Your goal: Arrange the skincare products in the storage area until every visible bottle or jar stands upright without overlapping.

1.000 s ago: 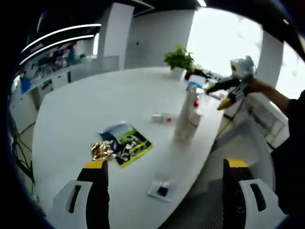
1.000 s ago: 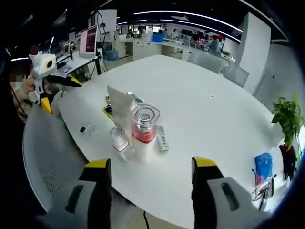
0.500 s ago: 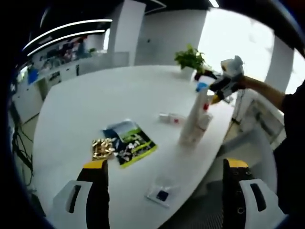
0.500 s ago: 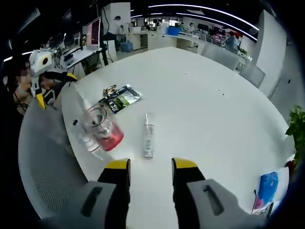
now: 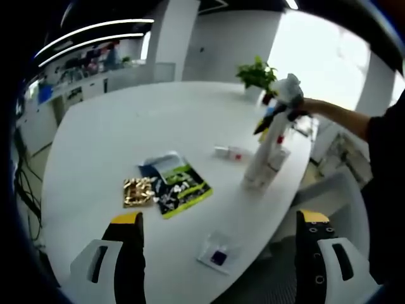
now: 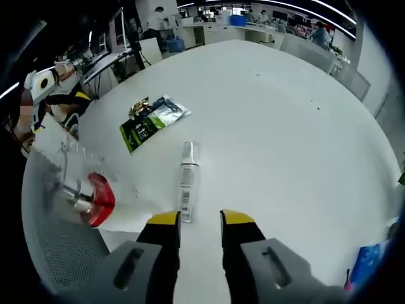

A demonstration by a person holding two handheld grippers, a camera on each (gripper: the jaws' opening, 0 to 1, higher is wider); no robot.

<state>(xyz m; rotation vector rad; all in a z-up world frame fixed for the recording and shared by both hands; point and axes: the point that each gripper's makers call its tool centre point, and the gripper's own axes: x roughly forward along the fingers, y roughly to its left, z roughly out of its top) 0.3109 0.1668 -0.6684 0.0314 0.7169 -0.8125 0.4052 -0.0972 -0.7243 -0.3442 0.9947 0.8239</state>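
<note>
**Right gripper over lying bottle, left gripper held back wide open**

Landmark: the green snack packet point(image 5: 180, 187) on the white round table point(image 5: 114, 126).

Left gripper view: left gripper point(image 5: 218, 221) is off the table's near edge, jaws spread wide, nothing between them. Just beside the packet, on its left in this view, sits a small gold wrapper point(image 5: 138, 192). Nearer the camera than the packet, a small clear sachet point(image 5: 218, 254) with a dark square lies flat near the table edge. Beyond the packet to the right, a cluster of tall skincare bottles point(image 5: 266, 158) stands upright at the table edge, touching or overlapping one another; cannot separate them. Between packet and cluster, slightly farther back, a small clear bottle point(image 5: 231, 152) lies on its side. The right gripper point(image 5: 278, 109), held by a person's arm point(image 5: 345, 120), is right above the cluster. Potted plant point(image 5: 256, 74) at the far edge.

Right gripper view: right gripper point(image 6: 200, 218) has jaws nearly pressed together, narrow gap, gripping nothing. Its tips are just short of the near end of the lying bottle point(image 6: 186, 180), which is flat on the table, below the packet point(image 6: 149, 123) in this view. A blurred clear bottle with red band point(image 6: 85, 196) is at left near the table edge; upright or tilted, cannot tell. Left gripper point(image 6: 54, 95) is at the far left, beyond the packet.
</note>
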